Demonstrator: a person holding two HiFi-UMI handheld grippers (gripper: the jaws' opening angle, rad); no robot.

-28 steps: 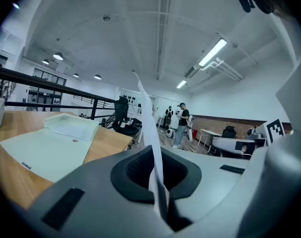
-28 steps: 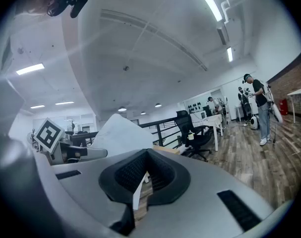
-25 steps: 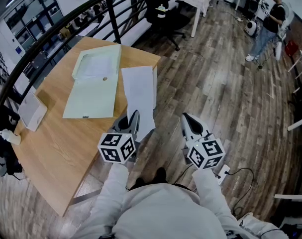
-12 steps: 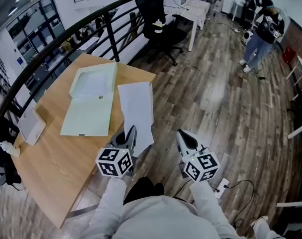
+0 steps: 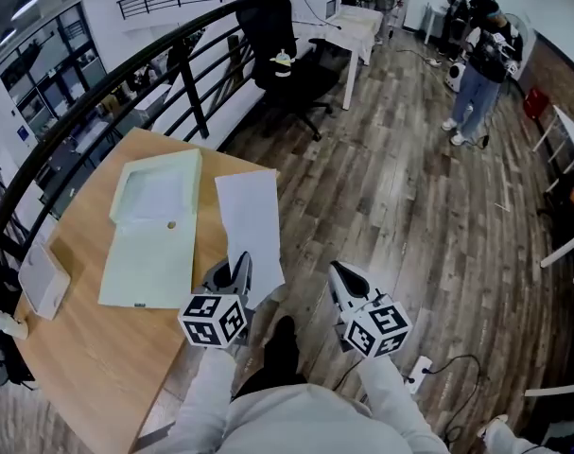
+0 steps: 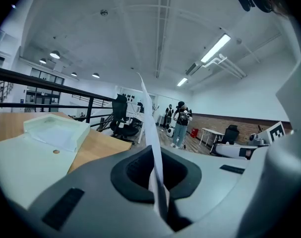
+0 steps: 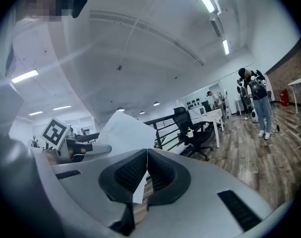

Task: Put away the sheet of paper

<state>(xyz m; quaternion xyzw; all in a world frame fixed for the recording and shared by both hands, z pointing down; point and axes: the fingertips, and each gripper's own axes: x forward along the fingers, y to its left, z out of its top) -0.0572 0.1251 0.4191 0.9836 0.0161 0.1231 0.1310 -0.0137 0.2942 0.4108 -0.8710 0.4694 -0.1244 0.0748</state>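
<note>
With both hands now lower in frame, the left gripper [image 5: 237,268] stays clamped on the sheet of paper [image 5: 251,220] at centre beside the pale green folder [image 5: 152,244], the right gripper [image 5: 341,277] has its jaws together and empty, and filing probably comes next.

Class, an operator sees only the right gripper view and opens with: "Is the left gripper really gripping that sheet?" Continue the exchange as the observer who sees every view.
Observer: Yes. The left gripper view shows the left gripper with its jaws closed on the sheet of paper.
Operator: Where could it be put away?
Observer: A pale green folder lies on the wooden table, left of the sheet.
Operator: Is my gripper touching the paper?
Observer: No. The right gripper, shut, is over the floor, apart from the sheet.
</note>
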